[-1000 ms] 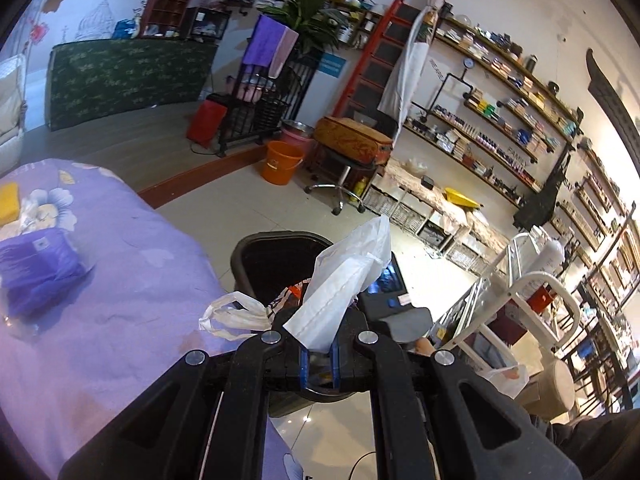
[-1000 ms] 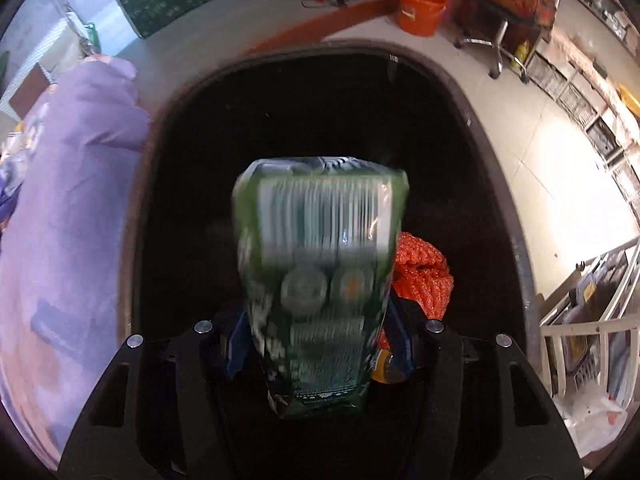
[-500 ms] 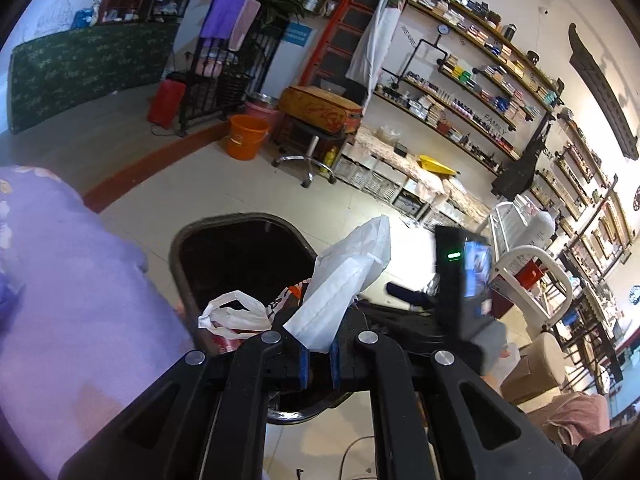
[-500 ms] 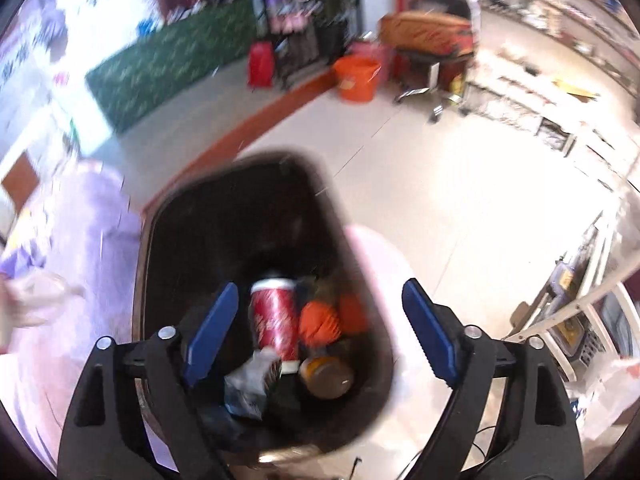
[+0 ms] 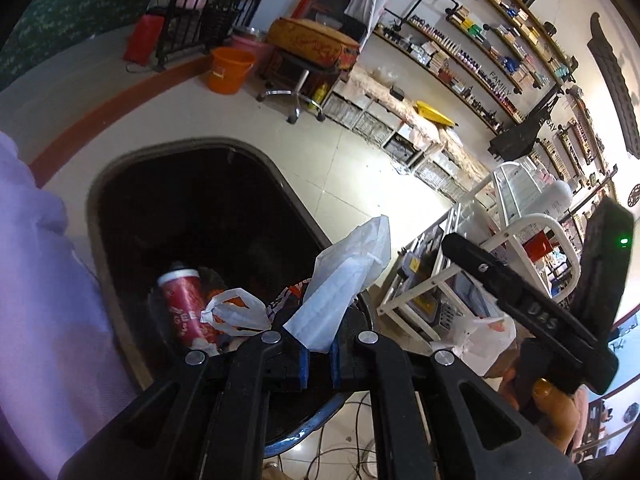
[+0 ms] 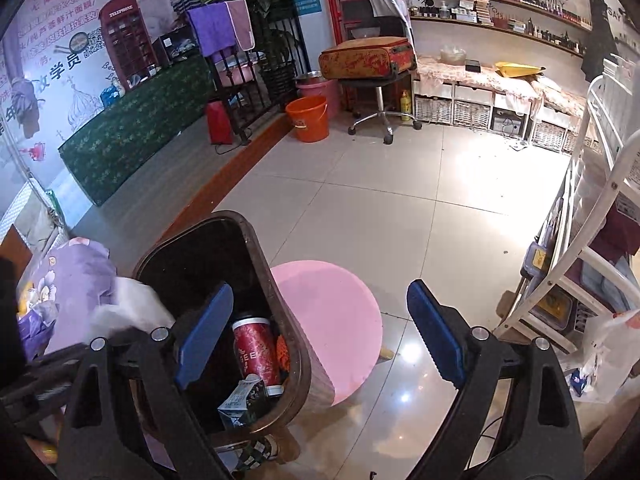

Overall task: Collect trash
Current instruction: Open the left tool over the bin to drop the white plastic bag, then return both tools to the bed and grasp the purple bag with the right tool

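While the left gripper (image 5: 318,360) pinches one white plastic bag (image 5: 344,280) between its closed fingers, just above the near rim of the single black trash bin (image 5: 96,216), the right gripper (image 6: 320,334) stands empty beside it, its two blue-padded fingers (image 6: 206,334) having just spread wide. Inside the bin lie one red can (image 6: 256,350) lettered "GEE", one small carton (image 6: 244,402), a knotted white bag (image 5: 236,312) and something orange, too dim to identify. One pink stool (image 6: 332,320) touches the bin. Beyond stands one orange bucket (image 6: 308,118); a red booth-shaped cabinet (image 6: 126,44) reads "TELEPHONE".
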Demonstrator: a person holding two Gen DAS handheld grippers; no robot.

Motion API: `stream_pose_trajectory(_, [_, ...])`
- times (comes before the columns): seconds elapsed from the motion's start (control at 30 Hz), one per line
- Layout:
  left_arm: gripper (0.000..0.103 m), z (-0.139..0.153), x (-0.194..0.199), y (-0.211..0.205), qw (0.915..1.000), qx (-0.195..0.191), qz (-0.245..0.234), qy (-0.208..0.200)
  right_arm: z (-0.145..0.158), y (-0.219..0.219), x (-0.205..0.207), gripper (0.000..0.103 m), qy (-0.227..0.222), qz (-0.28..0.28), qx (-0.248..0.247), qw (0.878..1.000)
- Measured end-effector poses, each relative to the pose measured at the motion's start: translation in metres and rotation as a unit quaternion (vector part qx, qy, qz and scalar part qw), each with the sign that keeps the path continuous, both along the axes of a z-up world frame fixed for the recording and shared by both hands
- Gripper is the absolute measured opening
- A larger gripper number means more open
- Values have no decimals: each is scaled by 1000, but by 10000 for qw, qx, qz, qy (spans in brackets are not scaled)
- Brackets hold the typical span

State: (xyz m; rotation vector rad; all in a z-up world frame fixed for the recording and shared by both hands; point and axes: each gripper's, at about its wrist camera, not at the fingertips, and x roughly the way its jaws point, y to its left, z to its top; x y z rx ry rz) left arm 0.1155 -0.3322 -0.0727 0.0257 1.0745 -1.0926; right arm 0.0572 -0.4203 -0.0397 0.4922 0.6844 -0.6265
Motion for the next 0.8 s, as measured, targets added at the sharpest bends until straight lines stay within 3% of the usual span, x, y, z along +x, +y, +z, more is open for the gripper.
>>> stream_pose_trajectory(0.07, [8, -7, -1, -1, 9999, 138, -23, -14, 0, 2, -3, 88, -9, 31, -26, 10000])
stream_pose_trajectory(0.13, [15, -11, 0, -6, 9996, 268, -50, -59, 0, 1, -2, 88, -30, 48, -29, 10000])
stream_pose_trajectory(0.2, [42, -14, -1, -1, 9994, 321, -59, -82, 0, 2, -3, 88, -49, 49, -35, 10000])
stream_pose_trajectory(0.23, [68, -13, -1, 1, 9994, 333, -2, -121, 0, 2, -3, 89, -47, 55, -39, 10000])
stream_pose_trajectory(0.27, [79, -13, 1, 2, 9994, 302, 70, -169, 0, 3, -3, 89, -57, 57, -39, 10000])
stream_pose_trajectory(0.4, [86, -6, -2, 7, 9993, 283, 112, -213, 2, 5, -5, 91, -168, 76, -19, 9998])
stream_pose_trajectory(0.57, [96, 10, -15, 24, 9969, 349, 138, -692, 1, 10, 1, 93, -302, 345, 112, 9989])
stream_pose_trajectory(0.8, [97, 29, -24, 64, 9906, 401, 497, -1207, -1, 35, 23, 93, -393, 878, 296, 9949])
